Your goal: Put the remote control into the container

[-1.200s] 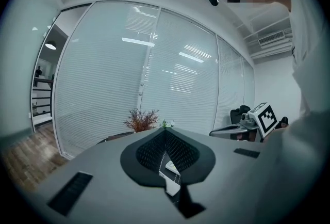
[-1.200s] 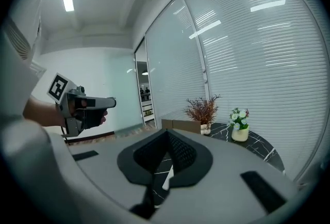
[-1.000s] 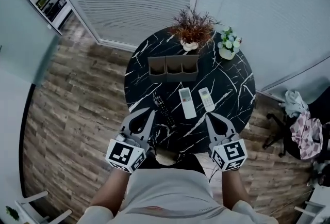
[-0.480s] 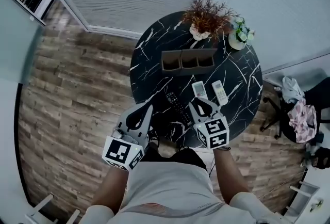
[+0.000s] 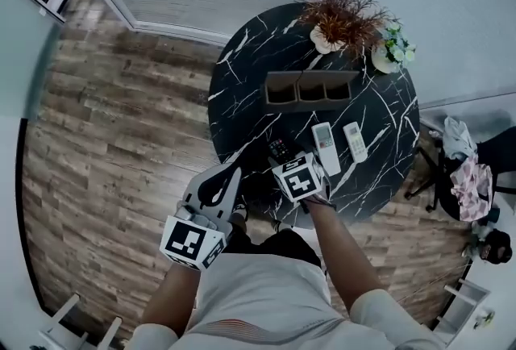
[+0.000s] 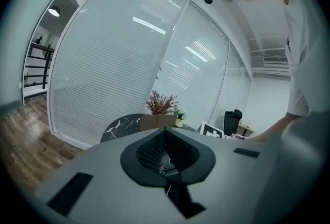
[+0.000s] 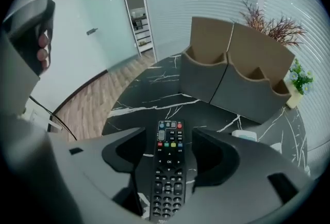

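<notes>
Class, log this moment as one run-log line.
right gripper: jaws just opened, astride black remote, not gripping | left gripper: shut, empty | container: remote not inside

Left gripper (image 5: 216, 183): jaws together, held near level.
Right gripper (image 7: 169, 140): tipped down, jaws just opened, remote (image 7: 167, 187) between them.

The remote control (image 7: 168, 166) lies on the table (image 5: 242, 94) between the right claw (image 7: 169, 140)'s just-opened jaws, the container (image 7: 232, 78) beyond, two other remotes (image 5: 324, 148) to its right.

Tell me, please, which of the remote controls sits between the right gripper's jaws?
The black remote control: the right gripper, jaws just opened, straddles it without gripping. Both white remotes lie aside.
</notes>
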